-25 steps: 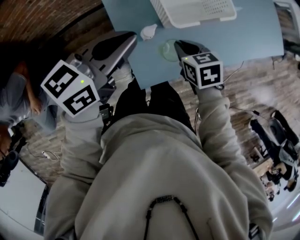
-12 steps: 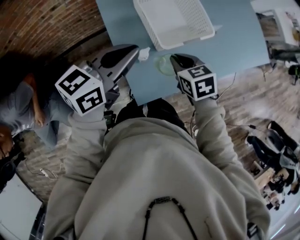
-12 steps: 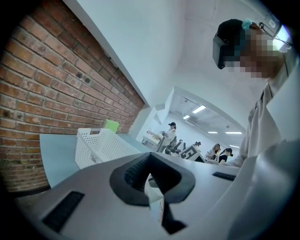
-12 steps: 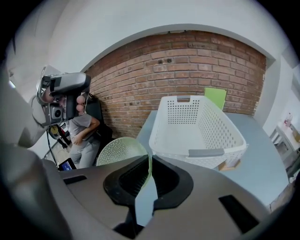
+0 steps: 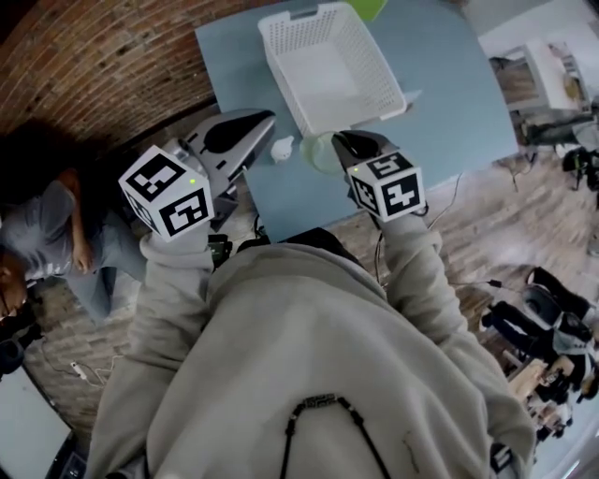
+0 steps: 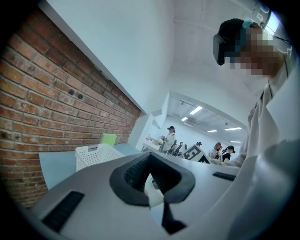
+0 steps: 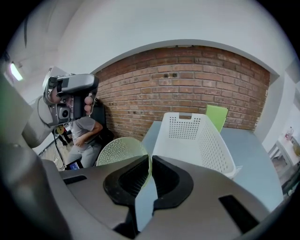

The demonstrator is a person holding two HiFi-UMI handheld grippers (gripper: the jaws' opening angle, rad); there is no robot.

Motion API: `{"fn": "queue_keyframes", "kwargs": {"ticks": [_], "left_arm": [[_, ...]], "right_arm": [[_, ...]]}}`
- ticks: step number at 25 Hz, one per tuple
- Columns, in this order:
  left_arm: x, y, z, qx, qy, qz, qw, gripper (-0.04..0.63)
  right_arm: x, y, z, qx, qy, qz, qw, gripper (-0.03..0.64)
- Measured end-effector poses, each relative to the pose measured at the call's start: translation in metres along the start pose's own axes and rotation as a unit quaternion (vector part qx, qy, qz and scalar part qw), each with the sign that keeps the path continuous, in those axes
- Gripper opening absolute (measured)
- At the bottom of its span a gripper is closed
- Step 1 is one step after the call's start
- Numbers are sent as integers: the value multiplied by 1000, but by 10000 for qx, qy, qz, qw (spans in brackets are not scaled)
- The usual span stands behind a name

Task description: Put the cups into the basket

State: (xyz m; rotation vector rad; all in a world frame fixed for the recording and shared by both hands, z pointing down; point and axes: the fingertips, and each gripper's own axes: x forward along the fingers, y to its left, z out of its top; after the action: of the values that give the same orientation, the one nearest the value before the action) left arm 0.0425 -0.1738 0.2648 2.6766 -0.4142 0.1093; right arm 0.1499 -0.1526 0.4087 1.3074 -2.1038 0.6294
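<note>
A white perforated basket (image 5: 328, 65) stands on the blue table (image 5: 440, 103), and it also shows in the right gripper view (image 7: 199, 136). My left gripper (image 5: 265, 136) is shut on a small white cup (image 5: 281, 148), held just left of the basket's near corner. In the left gripper view that white cup (image 6: 153, 194) sits between the dark pads (image 6: 133, 171). My right gripper (image 5: 339, 142) is shut on the rim of a pale green see-through cup (image 5: 323, 152), close to the basket's near end. The green cup (image 7: 119, 150) juts out left of the right gripper (image 7: 150, 173).
A bright green object (image 5: 370, 7) stands behind the basket's far end. A person (image 5: 56, 215) sits by the brick wall (image 5: 103, 56) on the left. Equipment lies on the wooden floor (image 5: 552, 318) to the right. Several people (image 6: 220, 150) stand far off.
Both grippers have risen from near the table with their cups. The basket, cut off at the top of the picture before, now shows whole and closer to both grippers.
</note>
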Motion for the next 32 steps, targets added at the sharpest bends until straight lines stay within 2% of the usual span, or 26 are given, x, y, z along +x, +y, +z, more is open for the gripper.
{"fn": "queue_keyframes", "kwargs": {"ticks": [9,19,25,32], "left_arm": [[-6,-8,16,160,-149,58,9997,-5],[-21,9,28,227,-242,294,9990,-5],[-4,9,25,218,-160,181,9995,-5],[32,6,26,286,-119,-144,9994,-5]], "right_arm": [[-9,11,30,-332,-195,163,9991,35],[-2,6,51,-409,-302,199,9985,35],[-8,-13,49,-298,-327,75,9990,35],[-19,-47,45,-127,-343,-156,9992,35]]}}
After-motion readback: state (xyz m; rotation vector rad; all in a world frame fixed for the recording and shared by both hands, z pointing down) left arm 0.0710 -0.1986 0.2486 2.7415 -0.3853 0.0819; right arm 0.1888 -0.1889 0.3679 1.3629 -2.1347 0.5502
